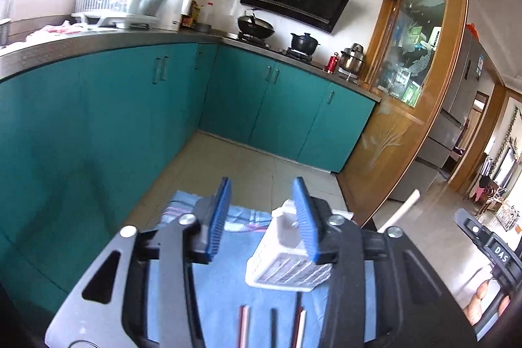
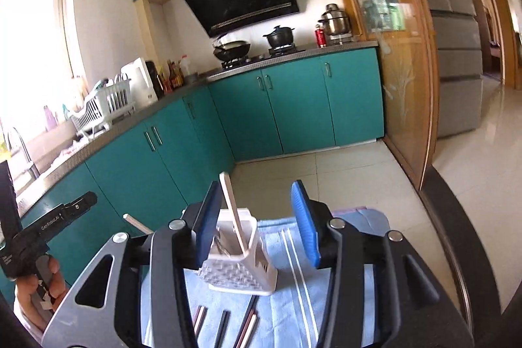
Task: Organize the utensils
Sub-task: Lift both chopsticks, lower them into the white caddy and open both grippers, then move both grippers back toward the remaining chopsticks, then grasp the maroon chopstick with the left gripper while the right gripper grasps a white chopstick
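Chopsticks point(image 2: 248, 320) cut off by bottom edge in both views, so full length & count unclear. Utensil holder point(image 1: 287, 263) partly hidden behind left gripper's blue pad point(image 1: 306, 224); its contents can't be made out there.

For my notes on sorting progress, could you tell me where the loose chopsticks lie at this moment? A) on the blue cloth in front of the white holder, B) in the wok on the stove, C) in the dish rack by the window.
A: the chopsticks lie flat on the blue cloth, just before the white holder.
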A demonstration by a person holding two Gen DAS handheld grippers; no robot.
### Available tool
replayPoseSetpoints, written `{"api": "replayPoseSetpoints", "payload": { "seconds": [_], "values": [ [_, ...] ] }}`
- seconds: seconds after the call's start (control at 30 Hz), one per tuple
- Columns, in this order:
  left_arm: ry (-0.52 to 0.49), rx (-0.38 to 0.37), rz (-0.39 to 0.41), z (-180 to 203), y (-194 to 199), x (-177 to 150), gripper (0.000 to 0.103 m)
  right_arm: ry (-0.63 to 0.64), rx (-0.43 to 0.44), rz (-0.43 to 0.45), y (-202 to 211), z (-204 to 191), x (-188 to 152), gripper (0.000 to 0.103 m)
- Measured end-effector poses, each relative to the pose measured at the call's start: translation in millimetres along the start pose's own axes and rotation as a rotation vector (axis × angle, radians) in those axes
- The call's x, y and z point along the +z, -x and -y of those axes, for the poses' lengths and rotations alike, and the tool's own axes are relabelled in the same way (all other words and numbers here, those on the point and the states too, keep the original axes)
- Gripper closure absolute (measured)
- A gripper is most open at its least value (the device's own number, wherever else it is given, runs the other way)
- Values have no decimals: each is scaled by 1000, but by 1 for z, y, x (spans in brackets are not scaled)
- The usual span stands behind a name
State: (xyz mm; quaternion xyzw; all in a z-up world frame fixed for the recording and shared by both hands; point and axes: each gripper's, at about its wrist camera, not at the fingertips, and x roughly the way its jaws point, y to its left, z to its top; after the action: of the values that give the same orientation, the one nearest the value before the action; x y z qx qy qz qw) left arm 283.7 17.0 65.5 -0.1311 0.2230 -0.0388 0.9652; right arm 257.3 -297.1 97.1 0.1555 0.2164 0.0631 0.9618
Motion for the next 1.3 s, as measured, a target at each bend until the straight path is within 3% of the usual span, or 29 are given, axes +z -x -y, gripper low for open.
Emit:
{"api": "replayPoseSetpoints", "payload": {
  "seconds": [0.07, 0.1, 0.2, 0.27, 0.33, 0.43, 0.7, 1.1, 1.23, 1.3],
  "values": [
    [-34, 64, -9, -15, 18, -22, 45, -36, 5, -34, 13, 11, -27, 57],
    [-52, 98, -37, -21, 20, -36, 44, -50, -4, -83, 12, 17, -50, 57],
    [-89, 172, -203, -42, 6, -89, 45, -71, -68, -321, -27, 29, -118, 57],
    [-91, 179, -376, -56, -13, -136, 47, -89, -85, -487, -59, 32, -160, 57],
    [-110, 164, -479, -59, -21, -170, 47, -90, -80, -611, -82, 22, -198, 57],
    [-161, 136, -557, -53, -22, -203, 47, 2, -107, -631, -92, -5, -217, 56],
    [-218, 35, -604, -35, -16, -232, 46, 249, -213, -640, -94, -56, -238, 56],
    [-292, 13, -588, -24, -13, -242, 43, 138, -151, -652, -83, -48, -227, 56],
    [-282, 11, -580, -30, -9, -241, 53, 170, -169, -667, -84, -56, -232, 56],
    [-266, 5, -578, -35, -6, -239, 67, 183, -195, -660, -81, -59, -232, 56]
  ]
}}
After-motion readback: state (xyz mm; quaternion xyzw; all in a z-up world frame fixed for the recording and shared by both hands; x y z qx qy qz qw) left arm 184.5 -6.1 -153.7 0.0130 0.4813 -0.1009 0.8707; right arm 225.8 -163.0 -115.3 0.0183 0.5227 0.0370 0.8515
